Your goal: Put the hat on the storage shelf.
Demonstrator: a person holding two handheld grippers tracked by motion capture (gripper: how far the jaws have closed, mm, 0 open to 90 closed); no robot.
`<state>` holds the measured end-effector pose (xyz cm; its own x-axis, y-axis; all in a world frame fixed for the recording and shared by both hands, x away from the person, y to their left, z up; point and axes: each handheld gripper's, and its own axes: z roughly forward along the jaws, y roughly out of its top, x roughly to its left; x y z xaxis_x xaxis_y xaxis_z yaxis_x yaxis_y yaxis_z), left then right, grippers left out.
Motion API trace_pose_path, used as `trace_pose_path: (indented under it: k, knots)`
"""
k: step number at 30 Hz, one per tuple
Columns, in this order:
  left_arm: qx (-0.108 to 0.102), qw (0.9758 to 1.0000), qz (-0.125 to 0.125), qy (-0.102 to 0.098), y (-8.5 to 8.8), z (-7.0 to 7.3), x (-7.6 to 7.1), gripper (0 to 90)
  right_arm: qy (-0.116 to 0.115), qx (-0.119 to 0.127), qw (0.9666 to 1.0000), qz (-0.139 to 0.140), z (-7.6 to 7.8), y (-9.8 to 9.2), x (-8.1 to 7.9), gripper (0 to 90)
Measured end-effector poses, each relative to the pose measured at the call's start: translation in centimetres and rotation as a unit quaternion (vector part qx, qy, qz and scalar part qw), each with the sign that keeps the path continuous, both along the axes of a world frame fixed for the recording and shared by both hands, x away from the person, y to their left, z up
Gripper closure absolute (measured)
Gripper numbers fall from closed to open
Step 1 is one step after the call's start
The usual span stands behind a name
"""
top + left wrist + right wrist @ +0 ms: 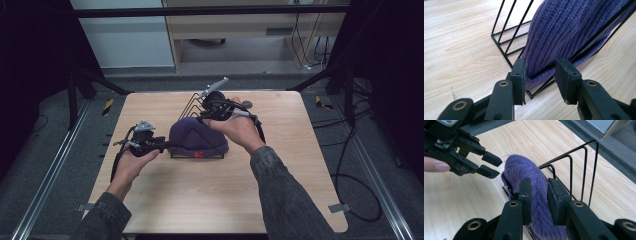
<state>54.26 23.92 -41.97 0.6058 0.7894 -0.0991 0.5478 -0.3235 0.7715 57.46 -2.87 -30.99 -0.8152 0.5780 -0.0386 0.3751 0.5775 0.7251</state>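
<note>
A: Pulling the purple knit hat [197, 140] over the black wire rack [584, 167], I judge; it is draped on the rack in the middle of the desk [210, 200].

B: And the grips?

A: The right hand-held gripper [539, 192] is clamped on a ridge of knit along the top. The left hand-held gripper [540, 72] brackets the hem at the rack's lower corner, but I cannot tell whether its pads press on it.

B: Next move?

A: Likely a firm hold on that hem, then tugging it down evenly without dragging the rack.

B: Count?

A: 1 hat, 1 rack, 2 hand-held grippers.
</note>
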Motion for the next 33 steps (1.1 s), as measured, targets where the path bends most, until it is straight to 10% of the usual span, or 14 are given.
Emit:
trace_pose_path:
  k: [21,33]
  knots:
    - [-0.008,0.9994,0.033,-0.001,2.5,-0.6,-2.0,33.2,-0.002,0.012,0.9998,-0.015,0.2,-0.8,-0.3,61.5]
    - [-0.016,0.9974,0.064,0.03,4.4,-3.0,-3.7,14.9,-0.014,0.028,0.999,-0.03,0.3,-1.0,-0.8,38.1]
